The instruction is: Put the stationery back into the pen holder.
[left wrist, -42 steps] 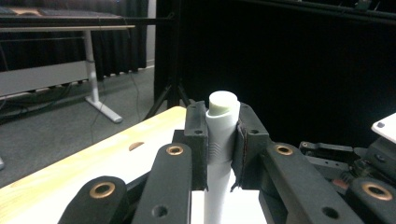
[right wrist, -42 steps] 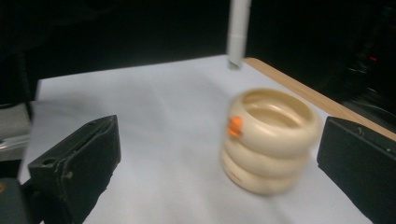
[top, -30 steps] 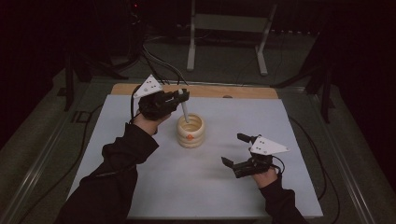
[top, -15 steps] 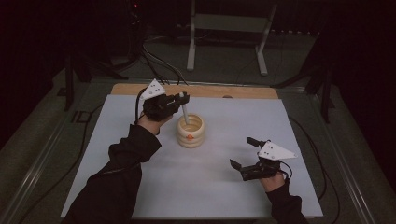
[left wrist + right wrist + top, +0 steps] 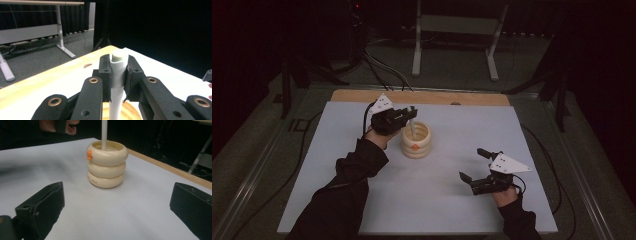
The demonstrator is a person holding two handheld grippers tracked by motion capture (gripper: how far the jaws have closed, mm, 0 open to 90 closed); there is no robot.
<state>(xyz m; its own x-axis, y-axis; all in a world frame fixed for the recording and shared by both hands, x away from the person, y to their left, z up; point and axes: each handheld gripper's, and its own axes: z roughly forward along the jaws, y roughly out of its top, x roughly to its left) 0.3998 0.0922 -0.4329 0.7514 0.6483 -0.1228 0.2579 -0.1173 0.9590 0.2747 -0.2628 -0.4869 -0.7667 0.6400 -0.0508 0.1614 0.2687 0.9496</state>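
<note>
Your left gripper (image 5: 117,75) is clamped on the white stick (image 5: 118,82), pinched upright between its pads above the cream ringed holder (image 5: 416,140) at mid-table, while your right gripper (image 5: 476,167) rests wide open well apart.

Stick (image 5: 411,129) in ringed cup (image 5: 416,142), table (image 5: 452,200) centre

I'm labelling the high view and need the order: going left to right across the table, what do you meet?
Left gripper shut on the white rod → cream ringed holder → right gripper, jaws open.
</note>
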